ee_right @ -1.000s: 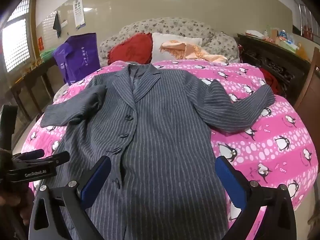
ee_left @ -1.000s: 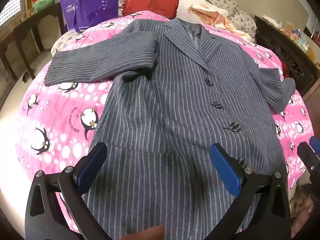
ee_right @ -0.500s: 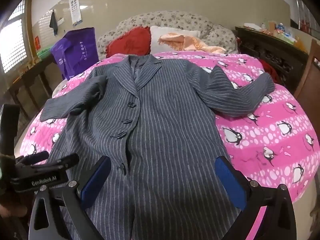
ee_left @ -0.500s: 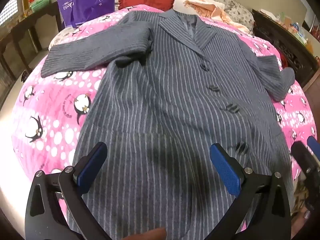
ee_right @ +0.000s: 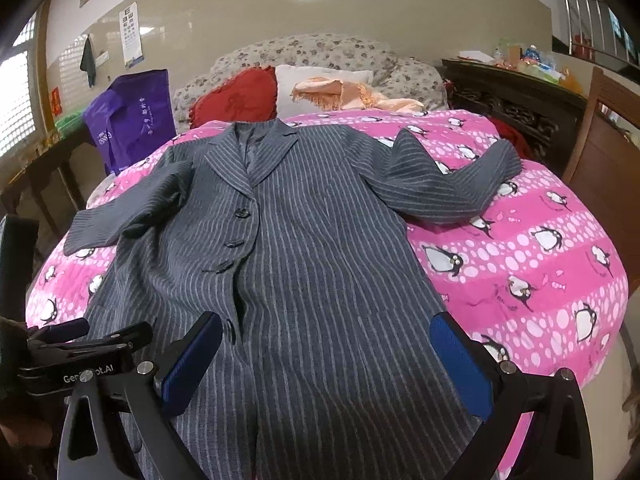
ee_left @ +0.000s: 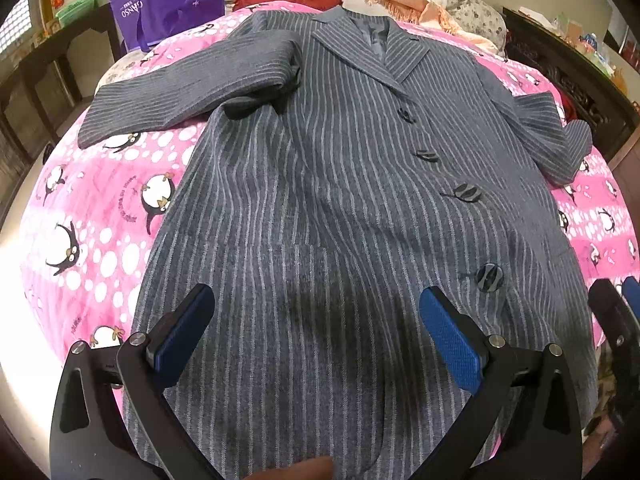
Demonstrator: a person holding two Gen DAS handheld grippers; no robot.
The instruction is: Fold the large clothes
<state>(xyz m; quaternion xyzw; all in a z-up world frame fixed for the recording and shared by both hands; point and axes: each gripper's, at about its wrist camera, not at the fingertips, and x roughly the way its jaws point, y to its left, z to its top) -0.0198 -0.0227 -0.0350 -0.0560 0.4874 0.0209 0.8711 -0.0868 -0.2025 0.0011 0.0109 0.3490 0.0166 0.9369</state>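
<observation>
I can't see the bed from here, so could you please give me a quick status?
Left gripper open, right gripper open, both empty. Grey pinstriped wool coat flat, buttoned, unfolded on pink penguin quilt. Nothing in the way.

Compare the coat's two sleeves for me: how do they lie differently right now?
The left sleeve runs straight out sideways, its upper part doubled over the coat's chest; the right sleeve bends at the elbow, cuff angled up toward the pillows. The left cuff nears the bed's edge; the right lies well on the pink quilt. Both are unfolded, grey pinstripe.
</observation>
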